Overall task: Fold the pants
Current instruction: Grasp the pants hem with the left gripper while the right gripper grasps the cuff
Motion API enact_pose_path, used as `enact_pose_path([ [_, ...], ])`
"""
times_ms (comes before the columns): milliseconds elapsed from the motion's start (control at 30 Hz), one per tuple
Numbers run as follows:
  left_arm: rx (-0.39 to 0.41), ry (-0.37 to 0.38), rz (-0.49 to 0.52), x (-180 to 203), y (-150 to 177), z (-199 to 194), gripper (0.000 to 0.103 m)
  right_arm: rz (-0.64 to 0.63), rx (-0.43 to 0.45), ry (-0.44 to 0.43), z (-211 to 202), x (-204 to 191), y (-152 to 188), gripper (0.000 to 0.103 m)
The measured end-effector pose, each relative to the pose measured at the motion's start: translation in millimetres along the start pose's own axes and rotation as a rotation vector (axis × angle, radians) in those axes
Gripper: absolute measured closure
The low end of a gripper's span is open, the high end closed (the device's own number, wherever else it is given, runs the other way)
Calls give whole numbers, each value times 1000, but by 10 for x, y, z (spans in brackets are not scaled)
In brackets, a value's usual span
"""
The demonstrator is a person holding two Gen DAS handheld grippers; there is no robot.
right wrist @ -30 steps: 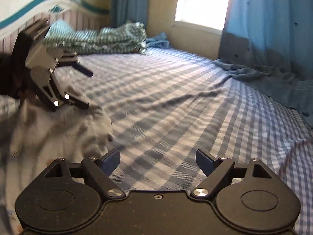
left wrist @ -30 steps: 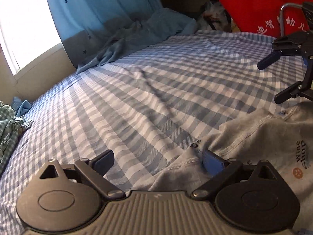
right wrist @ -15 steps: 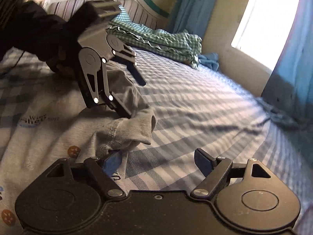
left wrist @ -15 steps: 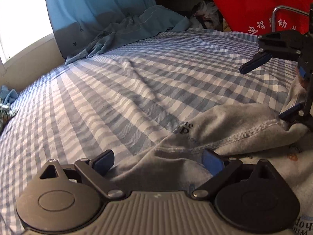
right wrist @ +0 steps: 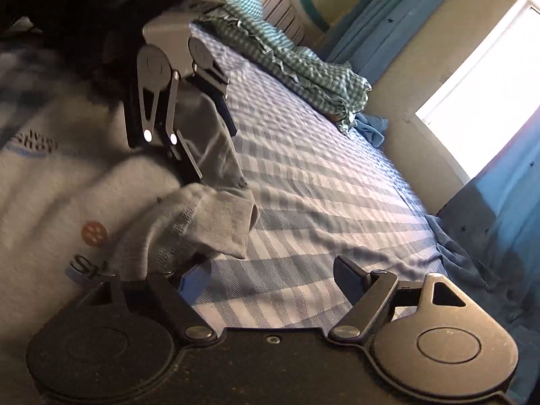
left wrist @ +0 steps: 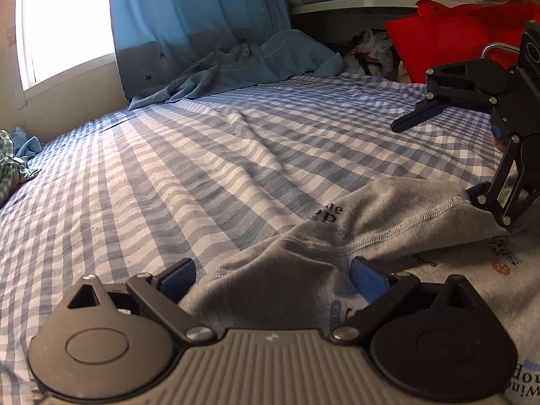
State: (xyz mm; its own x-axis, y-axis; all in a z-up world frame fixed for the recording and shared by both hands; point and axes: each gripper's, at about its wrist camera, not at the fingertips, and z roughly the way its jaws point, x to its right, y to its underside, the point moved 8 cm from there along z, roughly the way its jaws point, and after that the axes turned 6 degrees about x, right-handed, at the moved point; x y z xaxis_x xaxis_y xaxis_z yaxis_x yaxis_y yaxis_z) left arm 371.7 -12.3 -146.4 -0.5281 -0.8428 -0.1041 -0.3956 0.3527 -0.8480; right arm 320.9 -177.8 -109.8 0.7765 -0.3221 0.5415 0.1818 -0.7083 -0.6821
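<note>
Over the last second I brought both grippers down and inward onto the grey pants (left wrist: 398, 216). Left gripper (left wrist: 270, 275): at the start only its right finger touched the hem; by now a raised fold of cloth sat between its open jaws. Right gripper (right wrist: 270, 278): rolled markedly, jaws closing, its left finger (right wrist: 194, 280) now under the cuff edge. The hem bunched up between the two grippers.

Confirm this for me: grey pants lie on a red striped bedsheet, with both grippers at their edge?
Not quite. The bedsheet is blue-and-white checked, not red striped, as the left wrist view shows. The grey pants do lie on it, with the left gripper and right gripper at their edge.
</note>
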Motion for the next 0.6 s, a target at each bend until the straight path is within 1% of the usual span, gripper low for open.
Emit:
enact_pose_path([
  [33,-2,4,-4,-1,3,2,3,13,1,-20,29,8,9,30],
  [67,-4,8,-12,-7,5,1,3,31,16,-47,45,3,0,39],
  [100,-4,8,-17,-15,6,12,3,46,34,-75,62,-11,-21,53],
  [133,-3,8,-19,-18,6,8,3,51,45,-98,78,-27,-49,60],
  [200,-1,5,-17,-21,4,5,3,41,74,-118,84,-76,-123,82],
  [233,0,5,-17,-25,4,1,3,37,85,-127,83,-88,-146,90],
  [267,4,6,-21,-29,4,-11,3,32,92,-123,71,-89,-175,103],
  [333,13,15,-39,-49,-1,-26,3,18,83,-89,50,-45,-207,103],
  [433,33,7,-59,-84,-9,-68,1,-31,58,-6,0,161,-254,103],
  [467,34,2,-61,-90,-7,-75,1,-31,55,38,-11,265,-267,103],
  [567,30,1,-58,-90,-5,-74,1,3,17,139,23,615,-211,103],
  [600,31,0,-57,-89,-5,-77,1,28,-1,142,45,691,-168,103],
])
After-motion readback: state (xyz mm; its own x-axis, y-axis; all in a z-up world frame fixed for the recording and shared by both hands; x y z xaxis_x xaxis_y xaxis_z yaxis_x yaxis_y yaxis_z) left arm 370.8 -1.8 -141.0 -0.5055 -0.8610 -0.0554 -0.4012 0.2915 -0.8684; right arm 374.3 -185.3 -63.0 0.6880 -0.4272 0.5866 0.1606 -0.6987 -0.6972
